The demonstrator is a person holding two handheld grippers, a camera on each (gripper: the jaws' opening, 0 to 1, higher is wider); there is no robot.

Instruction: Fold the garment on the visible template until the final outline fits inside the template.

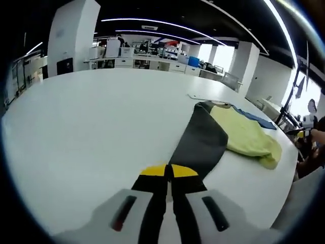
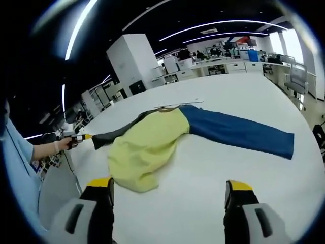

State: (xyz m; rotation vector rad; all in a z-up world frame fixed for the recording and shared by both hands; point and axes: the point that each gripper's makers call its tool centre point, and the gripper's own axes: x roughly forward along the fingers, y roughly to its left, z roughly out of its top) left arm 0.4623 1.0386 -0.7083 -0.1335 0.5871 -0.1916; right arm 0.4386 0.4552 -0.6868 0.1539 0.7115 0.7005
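Garment (image 2: pixel 152 140) spread across the white bench (image 2: pixel 244 168), yellow body, blue sleeve flung out.
Left claw (image 1: pixel 168 172) clenched on the dark sleeve's end; right claw (image 2: pixel 169 195) hangs released just short of the yellow hem.

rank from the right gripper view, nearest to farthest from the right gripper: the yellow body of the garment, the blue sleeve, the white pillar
1. yellow body of the garment, just ahead of the right gripper, toward its left jaw.
2. blue sleeve, further out, stretching right across the table.
3. white pillar, well beyond the table's far edge, upper left.
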